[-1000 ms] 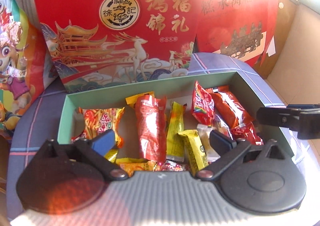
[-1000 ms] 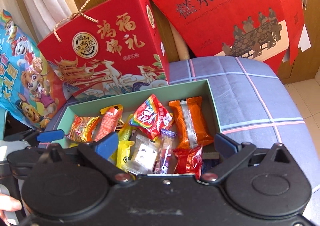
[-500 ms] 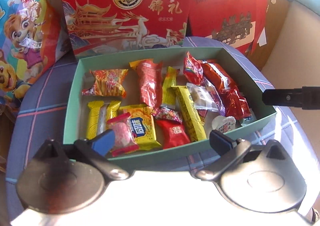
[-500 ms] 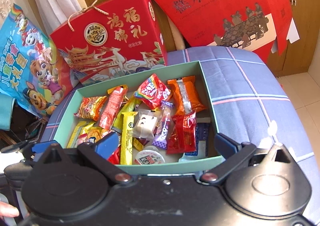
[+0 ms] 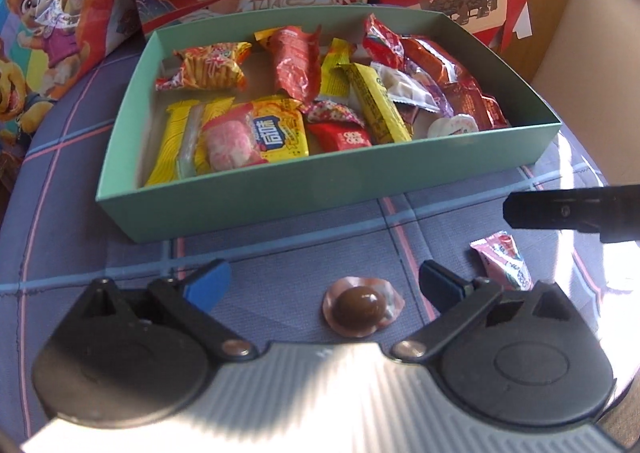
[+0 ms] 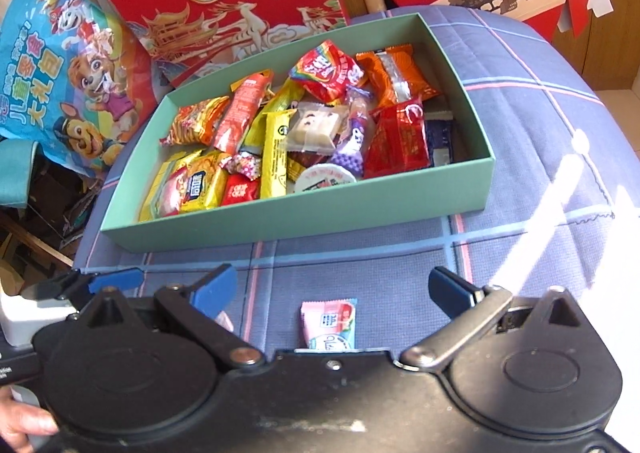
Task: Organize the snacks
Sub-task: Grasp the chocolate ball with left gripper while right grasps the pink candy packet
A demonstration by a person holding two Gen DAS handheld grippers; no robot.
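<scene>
Matte green cardboard box (image 5: 320, 189) crammed with glossy, crinkled snack packets (image 5: 288, 61), set on a blue plaid cloth (image 6: 540, 125). Left gripper (image 5: 322, 283) spread wide, low over a round brown jelly cup (image 5: 360, 307). Right gripper (image 6: 334, 291) likewise agape, above a flat pink candy sachet (image 6: 330, 325)

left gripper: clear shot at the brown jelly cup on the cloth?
Probably yes. The brown jelly cup lies alone on the plaid cloth, between the open fingers of the left gripper; nothing blocks it, and the green box sits beyond.
</scene>
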